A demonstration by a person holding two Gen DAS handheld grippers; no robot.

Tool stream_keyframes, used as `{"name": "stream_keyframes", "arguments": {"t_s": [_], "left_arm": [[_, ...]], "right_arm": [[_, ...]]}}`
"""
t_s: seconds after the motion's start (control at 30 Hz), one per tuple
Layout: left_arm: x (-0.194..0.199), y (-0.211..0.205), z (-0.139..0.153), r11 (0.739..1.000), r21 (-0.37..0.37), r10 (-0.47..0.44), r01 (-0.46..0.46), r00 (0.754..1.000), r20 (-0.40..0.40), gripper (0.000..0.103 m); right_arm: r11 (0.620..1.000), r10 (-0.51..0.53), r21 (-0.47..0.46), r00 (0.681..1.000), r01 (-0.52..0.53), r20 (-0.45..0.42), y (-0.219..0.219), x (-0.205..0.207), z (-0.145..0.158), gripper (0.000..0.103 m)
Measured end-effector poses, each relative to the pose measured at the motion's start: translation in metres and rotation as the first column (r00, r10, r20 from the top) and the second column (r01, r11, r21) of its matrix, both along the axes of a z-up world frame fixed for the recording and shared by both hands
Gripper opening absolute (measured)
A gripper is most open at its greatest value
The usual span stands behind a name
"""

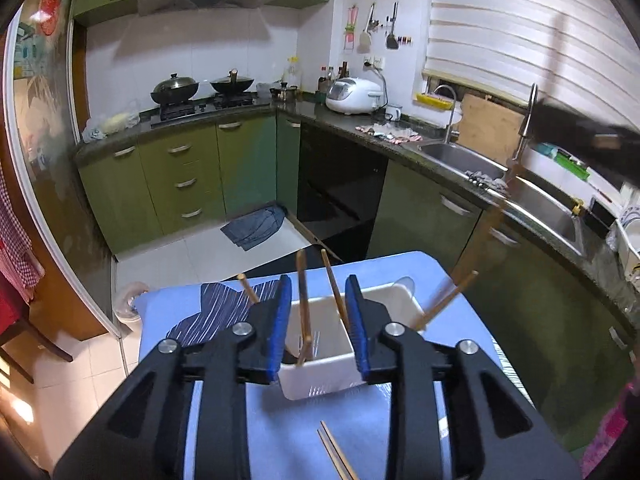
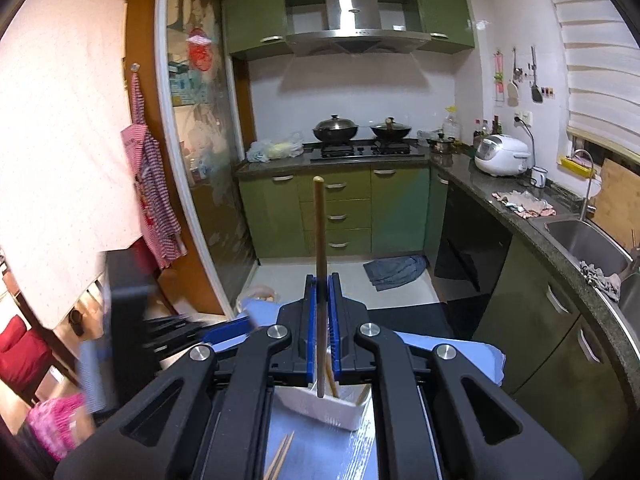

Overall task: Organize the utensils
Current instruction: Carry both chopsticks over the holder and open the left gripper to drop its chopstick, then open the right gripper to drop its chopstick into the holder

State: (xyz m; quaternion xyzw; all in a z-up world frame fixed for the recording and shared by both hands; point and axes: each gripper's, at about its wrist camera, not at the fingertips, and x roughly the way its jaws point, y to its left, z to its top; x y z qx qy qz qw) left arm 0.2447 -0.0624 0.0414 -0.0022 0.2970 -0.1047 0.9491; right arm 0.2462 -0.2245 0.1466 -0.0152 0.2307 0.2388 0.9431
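Right hand-held gripper (image 2: 323, 300) clenched on chopstick (image 2: 319, 232); left hand-held gripper (image 1: 319, 312) released; no legible writing.

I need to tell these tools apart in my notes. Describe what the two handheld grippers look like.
Both look alike. The left gripper and the right gripper each have a glossy black plastic frame with angled arms, triangular cut-outs and round silver bolts at the pivots. The fingers are black with flat blue ribbed pads on their inner faces. No cables or markings show. A bit of pink patterned clothing shows at the edge.
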Motion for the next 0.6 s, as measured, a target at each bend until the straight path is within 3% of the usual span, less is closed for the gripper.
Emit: {"name": "stream_keyframes", "arguments": {"t_s": [0.03, 0.1, 0.4, 0.6], "left_arm": [[-0.008, 0.003, 0.004, 1.000, 0.000, -0.002, 0.002, 1.000, 0.013, 0.036], [-0.020, 0.005, 0.008, 1.000, 0.003, -0.004, 0.004, 0.999, 0.032, 0.040], [-0.070, 0.013, 0.005, 0.999, -0.002, -0.053, 0.053, 0.998, 0.023, 0.041], [-0.083, 0.018, -0.010, 0.998, -0.020, -0.059, 0.059, 0.998, -0.037, 0.045]], "right_arm": [[1.000, -0.011, -0.001, 1.000, 0.011, -0.006, 0.001, 0.008, -0.003, 0.006], [1.000, -0.029, -0.007, 0.999, 0.029, -0.021, 0.004, 0.022, -0.011, 0.007], [0.997, -0.060, -0.060, 0.994, 0.054, -0.093, 0.014, 0.055, -0.069, 0.007], [0.997, -0.043, -0.064, 0.994, 0.036, -0.103, 0.013, 0.045, -0.086, 0.007]]}}
